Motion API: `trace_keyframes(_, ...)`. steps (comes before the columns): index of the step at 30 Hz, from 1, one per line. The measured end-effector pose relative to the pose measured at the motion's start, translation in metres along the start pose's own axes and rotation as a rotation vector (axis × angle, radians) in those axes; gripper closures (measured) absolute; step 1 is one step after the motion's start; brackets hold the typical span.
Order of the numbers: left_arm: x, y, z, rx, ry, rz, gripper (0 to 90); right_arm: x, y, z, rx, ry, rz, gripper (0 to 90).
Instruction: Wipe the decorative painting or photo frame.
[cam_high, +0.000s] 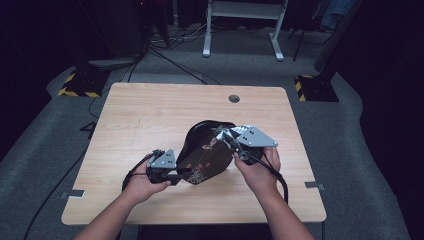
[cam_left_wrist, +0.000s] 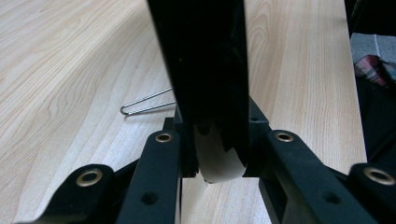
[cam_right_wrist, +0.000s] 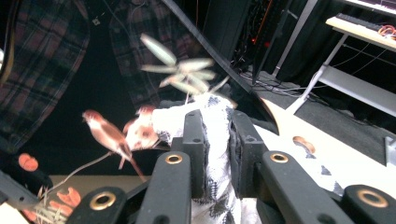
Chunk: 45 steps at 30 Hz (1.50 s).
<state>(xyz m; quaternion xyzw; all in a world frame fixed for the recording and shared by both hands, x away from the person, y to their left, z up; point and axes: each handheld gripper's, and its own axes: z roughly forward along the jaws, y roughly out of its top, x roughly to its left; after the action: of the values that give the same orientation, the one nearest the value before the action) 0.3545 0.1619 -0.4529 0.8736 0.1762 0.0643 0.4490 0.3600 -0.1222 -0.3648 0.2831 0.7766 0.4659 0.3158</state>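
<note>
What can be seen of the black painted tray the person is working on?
The black tray is a glossy, lacquer-like oval dish painted with a bird, leaves and reddish flowers. It stands tilted on edge on the wooden table. The left tool is shut on its near rim, holding it up. The right tool, shut on a patterned white cloth, presses that cloth against its painted face, which mirrors a plaid sleeve.

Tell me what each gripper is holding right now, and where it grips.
The left gripper clamps the near rim of the black lacquered tray, tilted up off the table. The right gripper pinches a white patterned cloth against the tray's face.
</note>
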Motion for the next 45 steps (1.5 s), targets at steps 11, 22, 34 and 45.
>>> trace_keyframes(11, 0.000, 0.000, 0.001, -0.001, 0.001, -0.011, 75.3, 0.003, -0.020, 0.006, 0.055, 0.018, 0.013, 79.6)
trace_keyframes(22, 0.001, 0.001, 0.001, 0.004, -0.007, -0.017, 75.8, -0.007, 0.002, -0.004, -0.008, -0.017, 0.013, 79.6)
trace_keyframes(34, 0.001, 0.001, 0.002, 0.001, -0.008, -0.022, 76.0, -0.001, -0.016, 0.002, 0.052, -0.006, 0.002, 79.6)
trace_keyframes(45, 0.001, 0.001, 0.002, 0.001, -0.009, -0.023, 76.1, -0.005, -0.015, -0.001, 0.017, -0.027, 0.017, 79.6)
